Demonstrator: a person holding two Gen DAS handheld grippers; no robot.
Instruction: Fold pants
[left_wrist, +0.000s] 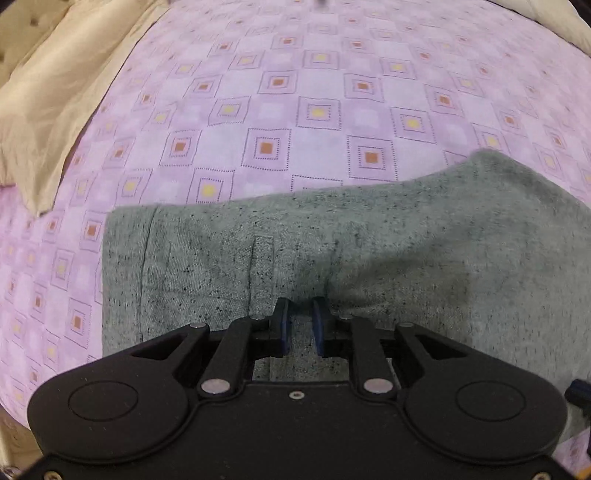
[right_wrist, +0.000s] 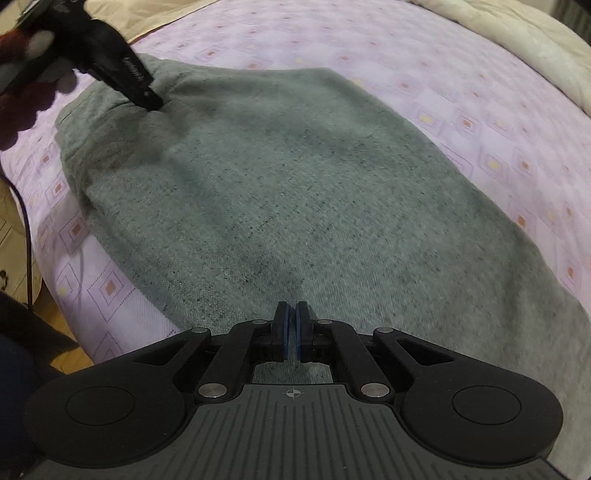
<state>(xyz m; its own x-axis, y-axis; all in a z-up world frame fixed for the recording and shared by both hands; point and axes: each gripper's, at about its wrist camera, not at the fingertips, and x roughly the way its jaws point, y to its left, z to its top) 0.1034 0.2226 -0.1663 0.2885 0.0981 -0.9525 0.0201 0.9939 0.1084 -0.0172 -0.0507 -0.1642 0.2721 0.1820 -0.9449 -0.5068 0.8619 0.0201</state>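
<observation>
Pants (right_wrist: 295, 192) in grey speckled knit lie flat on the bed, on the lilac sheet (left_wrist: 295, 92) with its printed squares, and they reach close to the near edge of the bed. A beige blanket (left_wrist: 55, 92) is bunched at the far left corner of the bed, and a cream one (right_wrist: 517, 44) at the far right.

Going from left to right: your left gripper (left_wrist: 301, 325) is at the left end of the pants, where a seam and a small loop suggest the waistband. Its blue pads (left_wrist: 283, 325) stand a little apart with a narrow gap, and cloth appears to rise between them, so you probably pinch a fold, but I cannot say it is firm. In the right wrist view this same gripper (right_wrist: 151, 99) touches the cloth at the far left end.

Your right gripper (right_wrist: 294, 326) is further right, low over the near edge of the pants. Its pads are nearly together, and whether cloth is caught between them I cannot tell.

As I judge, the pants look already laid double lengthwise, since only one broad panel shows and no two separate legs. The crosswise fold is not yet done: the cloth lies long and single along the bed.
</observation>
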